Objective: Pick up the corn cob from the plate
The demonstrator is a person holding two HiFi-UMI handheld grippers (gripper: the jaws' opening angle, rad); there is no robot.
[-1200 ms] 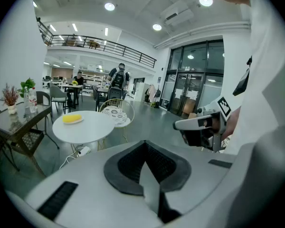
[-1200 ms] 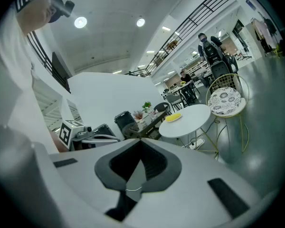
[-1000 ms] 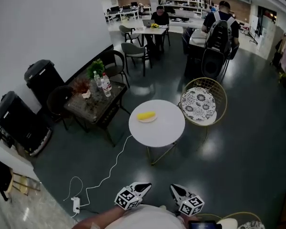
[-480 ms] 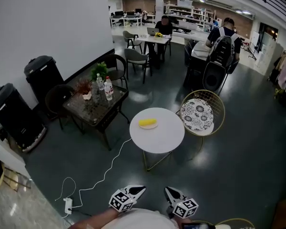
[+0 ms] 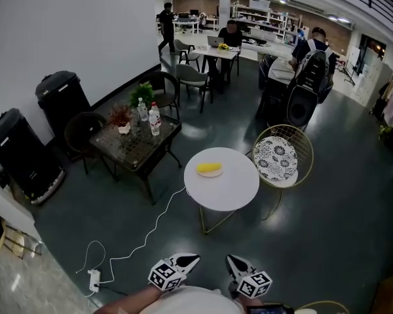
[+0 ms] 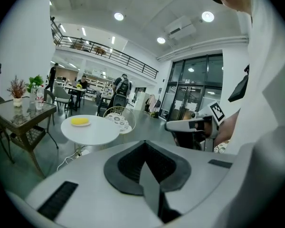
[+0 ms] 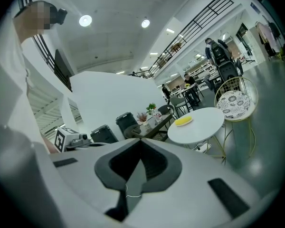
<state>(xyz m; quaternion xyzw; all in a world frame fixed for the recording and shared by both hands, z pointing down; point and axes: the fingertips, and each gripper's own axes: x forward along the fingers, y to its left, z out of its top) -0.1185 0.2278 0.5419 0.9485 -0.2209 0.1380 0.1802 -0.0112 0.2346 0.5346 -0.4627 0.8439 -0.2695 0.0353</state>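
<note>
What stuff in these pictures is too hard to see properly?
Head view: the plate under the corn cob is too small and pale against the white table.
Head view: the hands holding the left gripper and right gripper are hidden by the person's body and the bottom edge.
Head view: print on the bottles is too small to read.

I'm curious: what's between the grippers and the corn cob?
Head view: bare dark floor, then the round table's white top before the corn cob.
</note>
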